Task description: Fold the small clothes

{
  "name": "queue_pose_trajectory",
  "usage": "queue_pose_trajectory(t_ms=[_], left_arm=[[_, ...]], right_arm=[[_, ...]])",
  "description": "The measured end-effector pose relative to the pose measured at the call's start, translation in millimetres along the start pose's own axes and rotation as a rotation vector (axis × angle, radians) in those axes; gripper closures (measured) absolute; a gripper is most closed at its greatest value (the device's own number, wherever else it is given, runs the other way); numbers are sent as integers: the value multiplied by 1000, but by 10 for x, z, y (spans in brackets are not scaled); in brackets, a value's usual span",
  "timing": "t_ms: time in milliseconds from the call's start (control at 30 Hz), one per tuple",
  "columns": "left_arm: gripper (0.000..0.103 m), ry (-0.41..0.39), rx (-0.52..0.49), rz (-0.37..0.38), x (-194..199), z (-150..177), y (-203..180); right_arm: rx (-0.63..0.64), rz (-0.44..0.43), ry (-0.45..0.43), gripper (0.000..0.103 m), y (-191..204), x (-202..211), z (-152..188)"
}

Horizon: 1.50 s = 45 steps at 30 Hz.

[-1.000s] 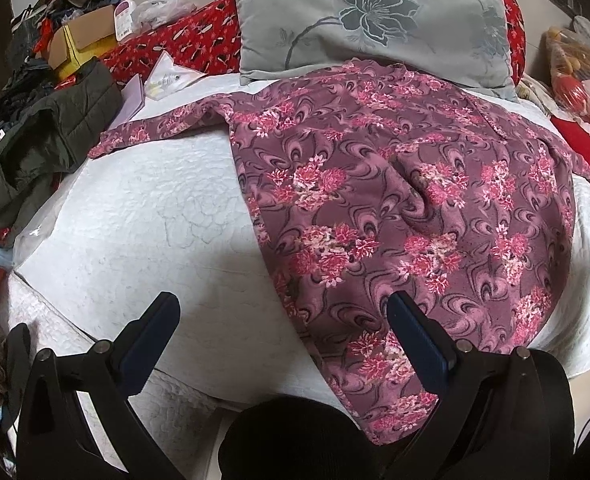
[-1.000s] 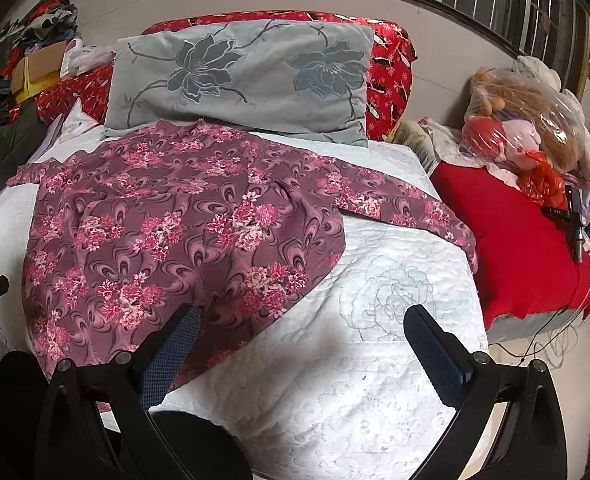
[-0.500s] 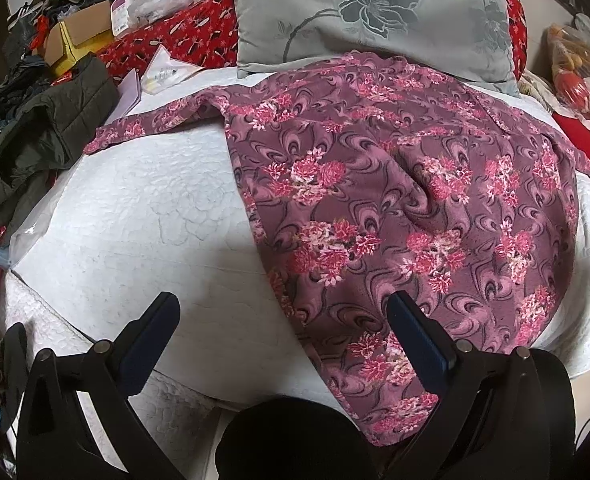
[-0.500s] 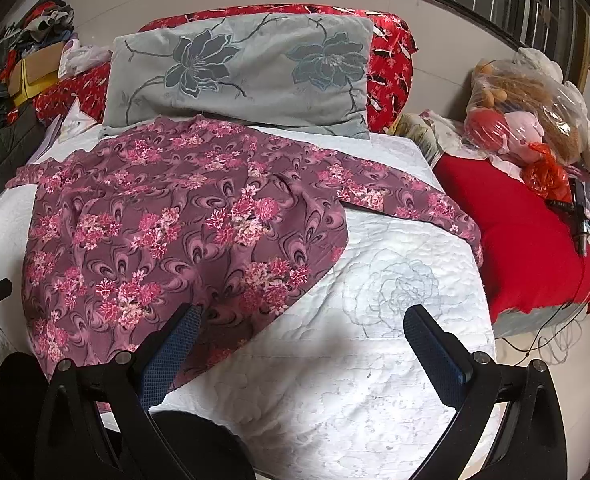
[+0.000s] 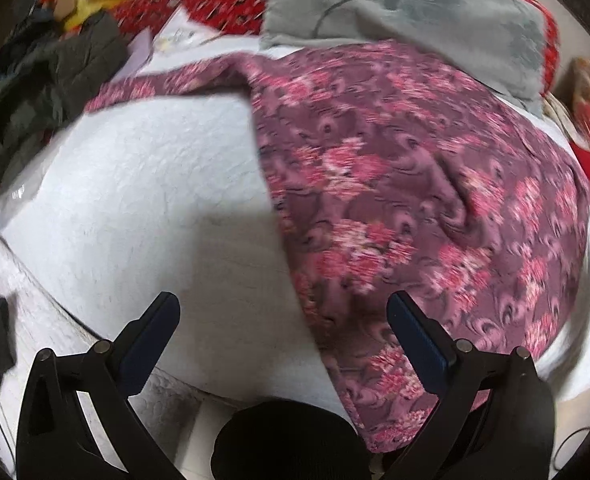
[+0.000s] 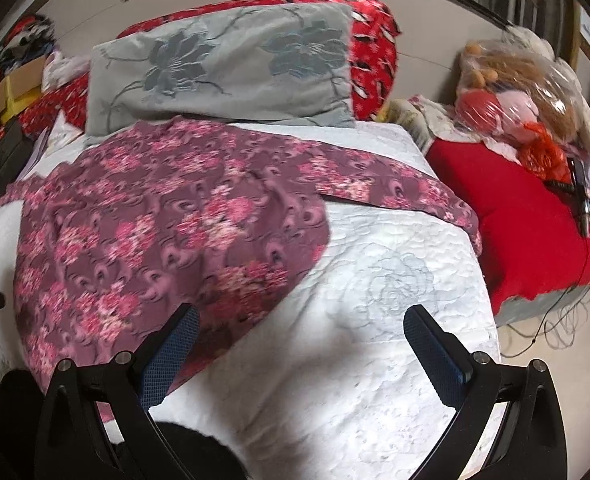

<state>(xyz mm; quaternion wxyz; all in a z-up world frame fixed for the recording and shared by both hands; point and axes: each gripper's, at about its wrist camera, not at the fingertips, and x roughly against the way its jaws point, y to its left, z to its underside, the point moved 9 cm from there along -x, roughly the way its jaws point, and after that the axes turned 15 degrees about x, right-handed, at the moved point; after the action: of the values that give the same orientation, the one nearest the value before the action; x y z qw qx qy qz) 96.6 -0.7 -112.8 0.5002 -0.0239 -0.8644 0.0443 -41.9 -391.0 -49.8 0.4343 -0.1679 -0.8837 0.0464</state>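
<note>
The floral garment (image 5: 415, 208) you are to fold is a soft, thin knit in dusty purple with pink flower clusters and dark swirls, lying flat and spread open on the white quilt (image 5: 143, 220), whose surface is stitched in a raised, puckered pattern with a faint rose outline. Taking the grey pillow (image 6: 223, 64) as landmark, the garment's upper edge touches the pillow's near side and its body runs away from the pillow toward you, so its long axis lies from pillow to bed edge, where the hem hangs over. One sleeve (image 5: 167, 80) stretches sideways from below the pillow's left corner; the other sleeve (image 6: 395, 192) stretches from below its right corner, so the sleeve line crosses the long axis. A shallow fold ridge creases the cloth midway down. The pillow is smooth matte fabric with large embroidered blooms, and a glossy red patterned cushion (image 6: 375, 40) stands behind it. Your left gripper (image 5: 283, 312) is spread wide with nothing between its fingers, above the garment's left border on the side away from the pillow. Your right gripper (image 6: 301, 324) is likewise spread and empty, over the garment's right lower corner and bare quilt.
</note>
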Motion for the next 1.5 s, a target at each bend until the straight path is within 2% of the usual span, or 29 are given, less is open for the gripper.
queue_pose_trajectory(t_ms=[100,200,367,433,467,500,533,567,600,633,667,700,933,1100,1167,1267,1333,1400,1433,1500], left_arm=[[0,78,58,19,-152,15,28],[0,151,64,45,-294,120,-95],[0,264,28,97,-439,382,-455],[6,316,32,123,-480,497,-587],[7,317,30,112,-480,525,-614],[11,298,25,101,-466,523,-639],[21,288,25,102,-446,513,-646],[36,279,31,106,-419,495,-637],[46,270,42,115,-374,456,-607],[69,269,52,124,-345,419,-579],[97,272,64,145,-310,390,-546],[99,291,92,200,-260,352,-513],[99,310,210,351,238,114,-232],[99,303,240,405,584,-30,20],[99,301,234,390,663,-32,140],[99,321,222,317,527,91,295],[98,369,227,236,307,238,405],[99,409,221,145,127,353,534],[99,411,215,101,69,391,613],[99,398,227,86,86,365,741]], right_arm=[[-66,-19,9,1,-180,-199,-33],[-101,-38,24,1,-265,-450,-117],[-79,-44,26,2,-263,-905,-382],[-58,-42,44,2,-241,-1073,-432],[-48,-58,50,4,-216,-1142,-439],[-41,-81,52,10,-188,-1187,-448],[-29,-127,57,18,-123,-1231,-442],[-20,-188,57,47,-44,-1241,-435],[-25,-247,57,86,27,-1226,-430],[-27,-293,54,96,87,-1190,-420],[-24,-306,25,96,123,-1083,-427],[-21,-321,-5,96,145,-976,-446],[-95,-473,-178,96,157,152,-386],[-155,-567,-187,97,191,765,-177],[-196,-601,-157,96,221,869,17],[-243,-617,-41,96,310,713,462],[-257,-591,59,96,359,486,761],[-242,-520,191,96,375,198,1095],[-235,-503,224,96,382,146,1163],[-218,-483,248,92,373,118,1174]])
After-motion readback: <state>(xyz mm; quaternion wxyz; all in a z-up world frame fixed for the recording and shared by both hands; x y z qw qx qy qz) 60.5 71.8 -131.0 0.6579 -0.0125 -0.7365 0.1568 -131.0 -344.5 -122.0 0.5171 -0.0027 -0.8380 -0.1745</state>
